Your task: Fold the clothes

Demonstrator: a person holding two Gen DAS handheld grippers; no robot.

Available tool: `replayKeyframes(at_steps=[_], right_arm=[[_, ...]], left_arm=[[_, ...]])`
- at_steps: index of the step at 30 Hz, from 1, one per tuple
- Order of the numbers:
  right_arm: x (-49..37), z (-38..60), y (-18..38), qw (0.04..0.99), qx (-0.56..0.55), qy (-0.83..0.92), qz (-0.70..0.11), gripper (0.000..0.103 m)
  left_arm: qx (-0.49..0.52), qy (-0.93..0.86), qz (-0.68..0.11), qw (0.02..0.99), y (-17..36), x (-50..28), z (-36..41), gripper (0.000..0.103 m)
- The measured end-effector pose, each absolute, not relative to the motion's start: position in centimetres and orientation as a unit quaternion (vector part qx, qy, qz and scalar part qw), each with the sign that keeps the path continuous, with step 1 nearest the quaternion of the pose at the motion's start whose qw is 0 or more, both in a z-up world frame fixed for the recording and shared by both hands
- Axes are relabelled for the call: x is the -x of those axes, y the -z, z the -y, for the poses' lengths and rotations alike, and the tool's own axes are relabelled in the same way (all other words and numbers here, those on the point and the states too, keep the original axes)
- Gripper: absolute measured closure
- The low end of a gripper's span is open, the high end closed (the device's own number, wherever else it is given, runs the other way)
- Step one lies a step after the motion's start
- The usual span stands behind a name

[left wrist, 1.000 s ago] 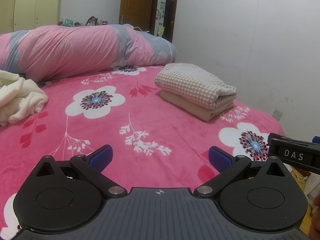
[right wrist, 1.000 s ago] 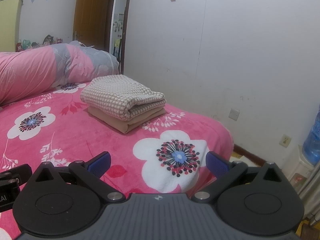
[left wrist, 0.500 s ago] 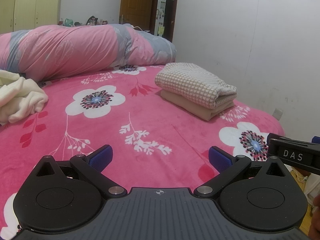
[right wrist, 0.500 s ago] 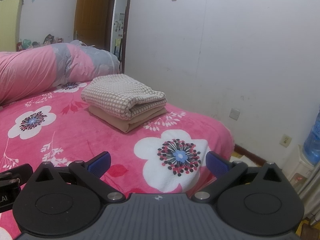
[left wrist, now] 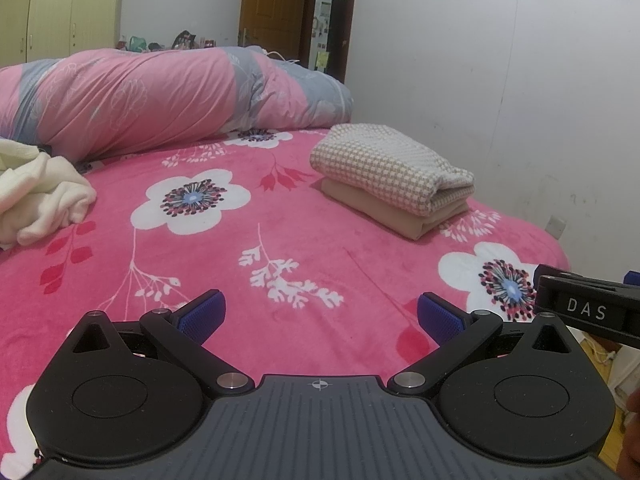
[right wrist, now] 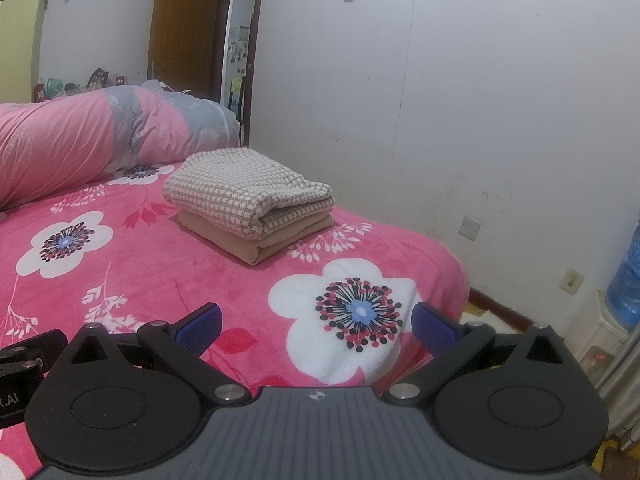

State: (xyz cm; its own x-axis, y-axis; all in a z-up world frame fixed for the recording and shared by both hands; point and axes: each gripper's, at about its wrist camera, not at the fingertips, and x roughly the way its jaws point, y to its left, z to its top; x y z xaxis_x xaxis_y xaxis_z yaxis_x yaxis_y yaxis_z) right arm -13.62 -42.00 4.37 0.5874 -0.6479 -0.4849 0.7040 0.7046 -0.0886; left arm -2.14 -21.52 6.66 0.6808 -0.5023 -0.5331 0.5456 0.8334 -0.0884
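Two folded garments sit stacked on a bed covered by a pink flowered blanket [left wrist: 280, 280]: a checked knit top [left wrist: 384, 168] lies on a tan folded piece [left wrist: 400, 216], near the white wall [right wrist: 480, 120]. Nothing stands between the stack and either tool. Left of the stack, a crumpled cream garment [left wrist: 36, 196] lies unfolded. Behind the stack rests one rolled pink and grey quilt [left wrist: 160, 96]. The left gripper [left wrist: 320, 316] and the right gripper [right wrist: 316, 320] hover over the blanket, jaws apart, both empty.
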Motion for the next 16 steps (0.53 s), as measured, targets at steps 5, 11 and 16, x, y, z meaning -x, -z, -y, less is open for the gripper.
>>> replayKeyframes(at_steps=[5, 11, 16], right_arm=[[13.58, 41.92, -4.40, 0.889, -0.057, 0.380, -0.249, 0.000], [13.52, 41.91, -4.38, 0.889, -0.057, 0.380, -0.249, 0.000], [13.48, 41.91, -4.35, 0.889, -0.057, 0.381, -0.249, 0.000]], left_arm=[[-0.039, 0.285, -0.279, 0.916, -6.62, 2.16, 21.47, 0.000], [-0.039, 0.285, -0.279, 0.916, -6.64, 2.13, 21.53, 0.000], [-0.038, 0.290, -0.278, 0.915, -6.60, 2.13, 21.32, 0.000]])
